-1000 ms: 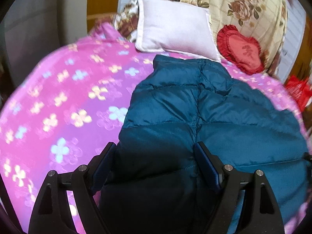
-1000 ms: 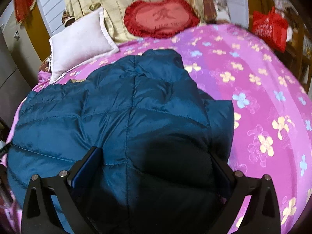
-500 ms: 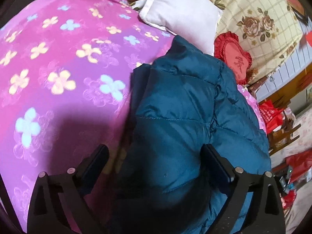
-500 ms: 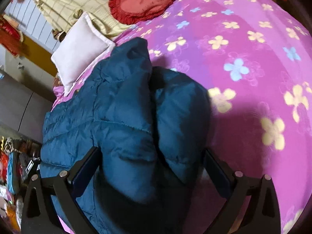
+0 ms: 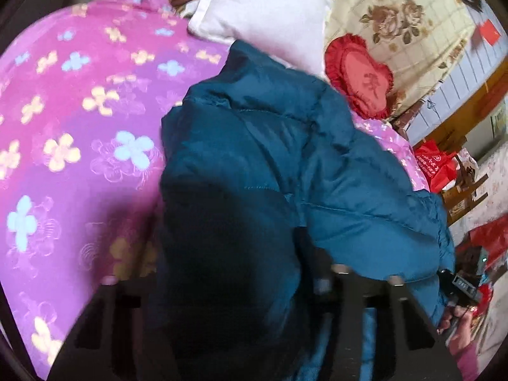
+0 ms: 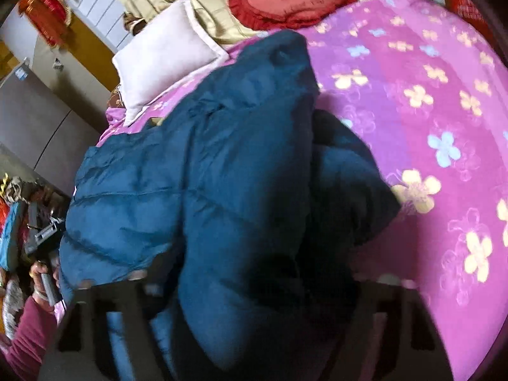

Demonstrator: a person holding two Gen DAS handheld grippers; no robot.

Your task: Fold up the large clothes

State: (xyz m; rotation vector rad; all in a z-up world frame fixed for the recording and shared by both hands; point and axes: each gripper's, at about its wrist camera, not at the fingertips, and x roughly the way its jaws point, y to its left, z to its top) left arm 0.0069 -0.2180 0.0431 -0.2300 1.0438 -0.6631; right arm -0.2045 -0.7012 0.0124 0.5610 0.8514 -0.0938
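Note:
A dark teal quilted down jacket [image 5: 285,158] lies on a pink flowered bedspread [image 5: 79,127]. In the left wrist view its near left edge bulges up between my left gripper's [image 5: 228,285] wide-set fingers. In the right wrist view the jacket [image 6: 206,174] is bunched and lifted, its right side and sleeve folded under, and it fills the gap of my right gripper [image 6: 254,282]. The fingertips of both grippers are buried in fabric and blurred, so the grip is hidden.
A white pillow [image 5: 263,9], a red heart cushion [image 5: 362,76] and a floral cream quilt [image 5: 397,16] lie at the head of the bed. Red bags [image 5: 435,162] and clutter stand beside the bed. The other hand [image 6: 44,282] shows at the jacket's far edge.
Both grippers have lifted and tilted, raising the jacket's near hem; the fabric has bunched up and now covers the finger pads that were visible earlier.

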